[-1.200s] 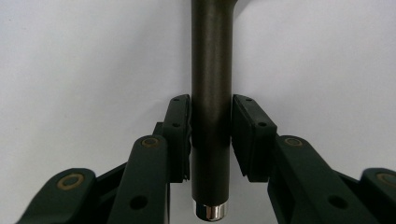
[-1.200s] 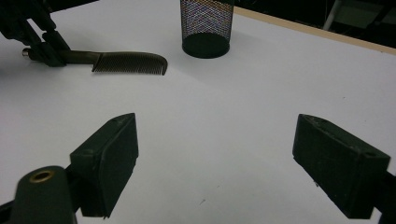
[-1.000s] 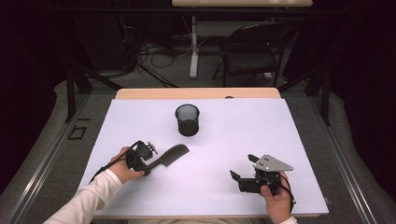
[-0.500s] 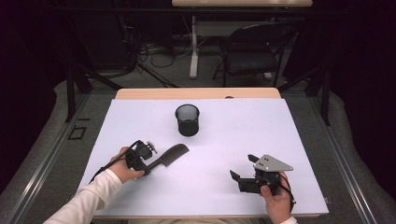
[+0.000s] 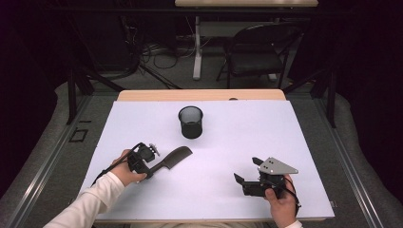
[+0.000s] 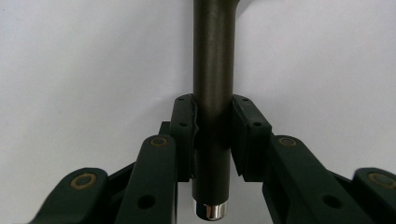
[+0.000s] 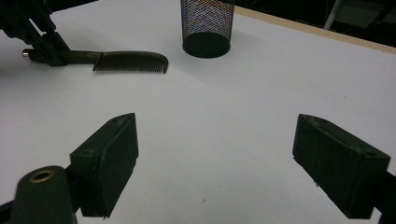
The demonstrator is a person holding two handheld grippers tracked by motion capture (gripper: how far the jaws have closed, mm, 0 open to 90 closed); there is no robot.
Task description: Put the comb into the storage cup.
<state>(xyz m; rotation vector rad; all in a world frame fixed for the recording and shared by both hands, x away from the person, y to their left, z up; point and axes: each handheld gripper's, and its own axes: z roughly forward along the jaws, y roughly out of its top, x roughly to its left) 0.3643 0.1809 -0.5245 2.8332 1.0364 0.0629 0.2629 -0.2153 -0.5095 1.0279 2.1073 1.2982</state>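
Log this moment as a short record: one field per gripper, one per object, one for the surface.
left gripper: shut on the handle of the dark plastic comb, near its chrome end cap
comb: lying low on the sheet, teeth end pointing toward the cup
right gripper: open, nothing between its pads, resting at the near right of the sheet
black wire-mesh cup: upright, standing apart beyond the comb
white sheet on the table: flat, covers the tabletop except a wooden strip at the far edge
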